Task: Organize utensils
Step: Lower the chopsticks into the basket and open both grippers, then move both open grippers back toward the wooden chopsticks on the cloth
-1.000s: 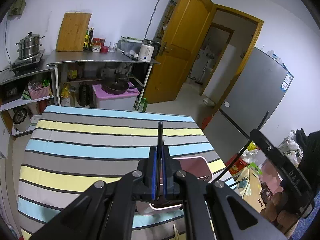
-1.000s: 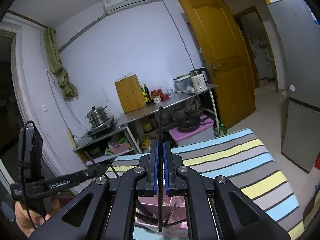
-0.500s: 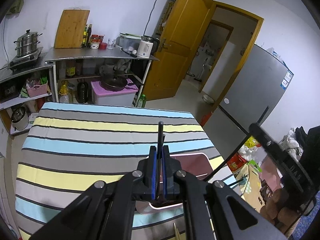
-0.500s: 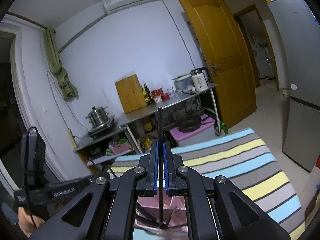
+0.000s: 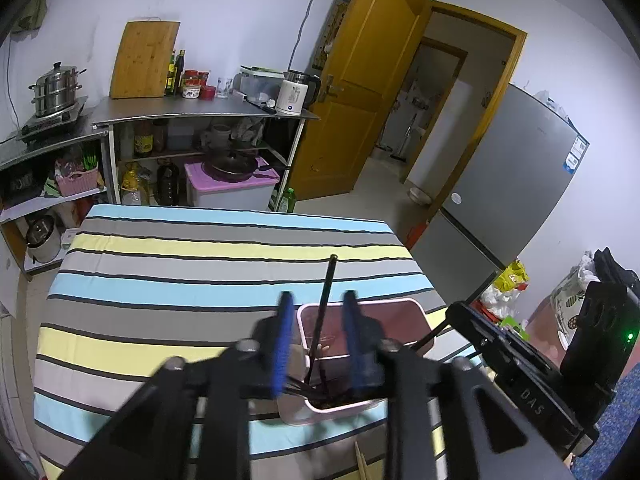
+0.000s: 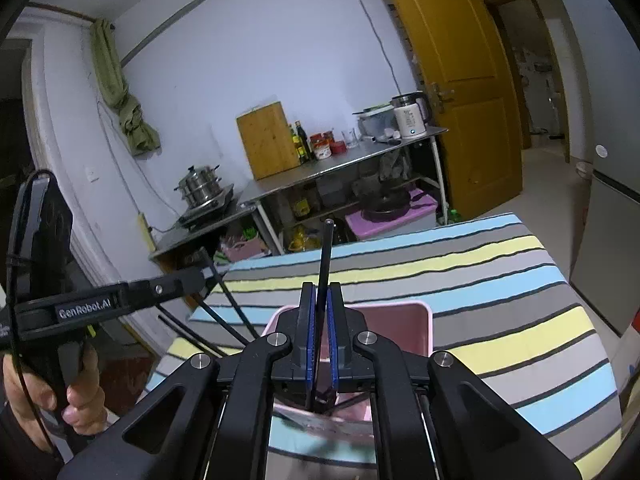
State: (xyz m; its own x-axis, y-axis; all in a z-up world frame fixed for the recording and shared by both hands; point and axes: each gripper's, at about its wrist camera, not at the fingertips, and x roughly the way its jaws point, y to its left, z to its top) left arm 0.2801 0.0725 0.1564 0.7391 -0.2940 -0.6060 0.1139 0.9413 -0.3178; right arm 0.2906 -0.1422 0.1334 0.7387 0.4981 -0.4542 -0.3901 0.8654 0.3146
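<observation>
A table covered in a striped cloth (image 5: 168, 280) of blue, grey and yellow bands filled the middle of both wrist views. Near its near edge sat a pink plastic bin (image 5: 416, 316), holding several dark utensils whose ends crossed at its bottom.

The left gripper (image 5: 316, 332) hung over the bin's left part with its blue-padded fingers (image 5: 282, 336) spread apart, blurred, and touching nothing. A thin black chopstick (image 5: 325, 300) stood between them, leaning slightly right, its lower end down inside the bin among the other utensils.

The right gripper (image 6: 320, 332) was above the same pink bin (image 6: 404, 320), its fingers nearly together around another black chopstick (image 6: 325, 264) that rose upright past the tips; whether the pads actually pinched it could not be told.

In the right wrist view the person's left hand (image 6: 60, 396) gripped the other gripper's handle at the far left. Against the far wall stood a metal shelf unit (image 5: 200, 110) with a wooden cutting board (image 5: 142, 60).
</observation>
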